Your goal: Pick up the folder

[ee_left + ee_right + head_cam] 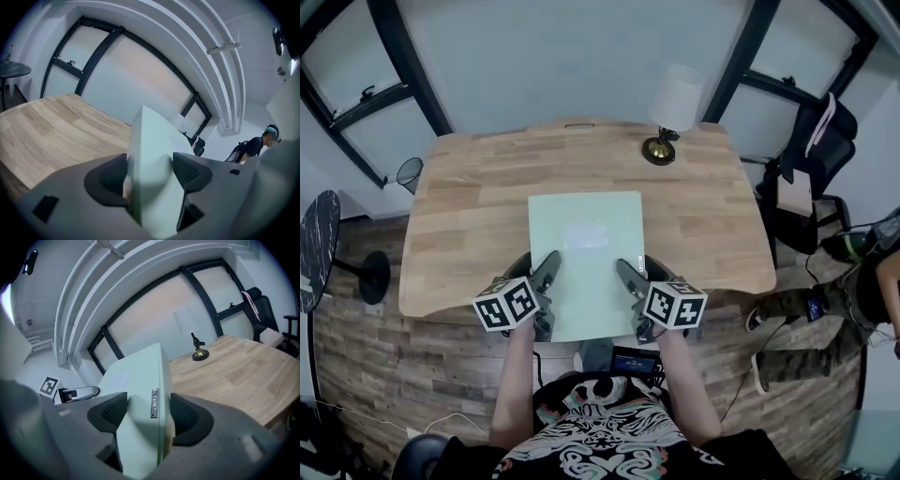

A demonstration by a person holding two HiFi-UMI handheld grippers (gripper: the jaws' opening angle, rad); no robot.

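The folder (pixel 586 258) is a flat pale green rectangle held above the wooden desk (pixel 469 216), its near end over the desk's front edge. My left gripper (pixel 546 292) is shut on its near left edge and my right gripper (pixel 630 298) is shut on its near right edge. In the left gripper view the folder (pixel 152 159) stands edge-on between the dark ribbed pads (pixel 190 171). In the right gripper view the folder (pixel 140 394) fills the gap between the pads (pixel 185 416), with a small metal label on its edge.
A table lamp (pixel 670 108) with a white shade and brass base stands at the desk's back right. A black office chair (pixel 811 159) is to the right. A person (pixel 853 291) stands at the far right. A round black side table (pixel 319 248) is on the left.
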